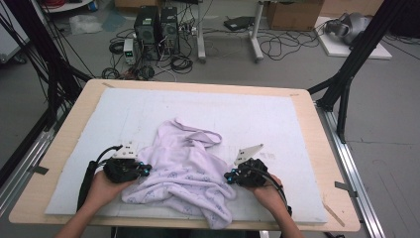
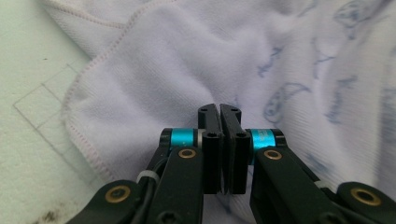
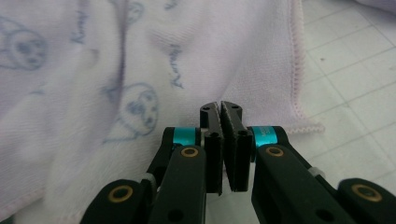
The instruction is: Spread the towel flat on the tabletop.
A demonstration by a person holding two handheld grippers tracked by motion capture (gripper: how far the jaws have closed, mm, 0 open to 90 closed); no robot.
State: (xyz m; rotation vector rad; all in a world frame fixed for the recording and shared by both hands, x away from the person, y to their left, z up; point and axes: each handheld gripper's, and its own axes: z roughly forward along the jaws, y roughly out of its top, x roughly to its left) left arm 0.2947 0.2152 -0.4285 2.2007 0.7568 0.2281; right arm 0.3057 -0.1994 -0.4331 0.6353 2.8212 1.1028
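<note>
A pale lilac towel point(image 1: 183, 173) with faint blue prints lies crumpled on the white mat point(image 1: 257, 114), near the front of the table. My left gripper point(image 1: 146, 170) sits at the towel's left edge, pointing right. My right gripper point(image 1: 229, 177) is at the towel's right edge and points left. In the left gripper view the jaws point(image 2: 219, 108) are pressed together just over the towel point(image 2: 154, 60), near its stitched hem, with no cloth between them. In the right gripper view the jaws point(image 3: 220, 106) are likewise shut above the printed towel point(image 3: 93, 70), next to its hemmed corner.
The mat covers most of the wooden table point(image 1: 324, 148). Bare mat lies beyond the towel and to both sides. Black frame posts point(image 1: 346, 74) stand at the table's right and left. Computers and cables point(image 1: 156, 29) sit on the floor behind.
</note>
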